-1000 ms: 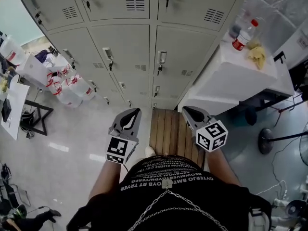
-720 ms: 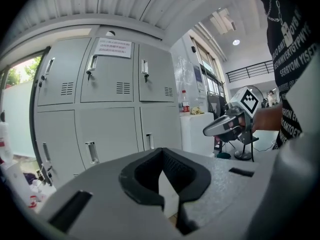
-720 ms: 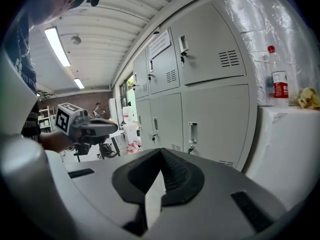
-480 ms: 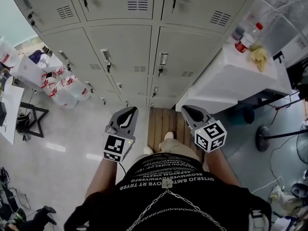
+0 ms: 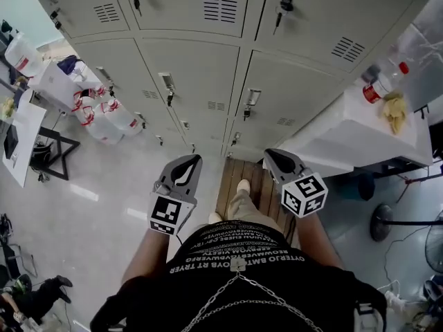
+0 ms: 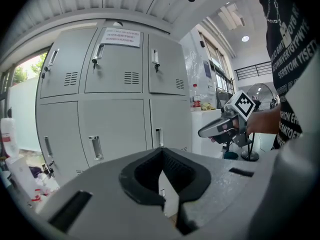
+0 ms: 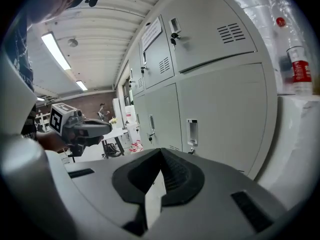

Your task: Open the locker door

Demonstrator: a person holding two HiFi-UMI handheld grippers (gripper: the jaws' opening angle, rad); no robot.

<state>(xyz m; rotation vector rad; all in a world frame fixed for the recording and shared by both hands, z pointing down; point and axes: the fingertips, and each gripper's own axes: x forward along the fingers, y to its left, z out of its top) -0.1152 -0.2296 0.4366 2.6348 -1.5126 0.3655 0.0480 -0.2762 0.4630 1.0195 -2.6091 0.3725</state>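
Note:
A wall of grey lockers (image 5: 208,81) fills the top of the head view, all doors closed. The door ahead of my left gripper has a recessed handle (image 5: 167,81); the one ahead of my right has a handle (image 5: 253,97) too. Keys hang in upper locks (image 5: 283,5). My left gripper (image 5: 181,175) and right gripper (image 5: 280,163) are held side by side at waist height, well short of the lockers, both shut on nothing. The left gripper view shows the lockers (image 6: 115,129) ahead. In the right gripper view a door handle (image 7: 192,132) is near.
A white counter (image 5: 332,126) stands to the right against the lockers, with a bottle (image 5: 382,83) and a yellow cloth (image 5: 396,113) on it. Water jugs (image 5: 104,116) and a desk (image 5: 17,140) are at the left. A wooden platform (image 5: 259,192) lies under the person's feet.
The person has stepped forward, one foot now on the wooden platform, and the lockers appear closer. Both grippers stay shut and level in front of the body.

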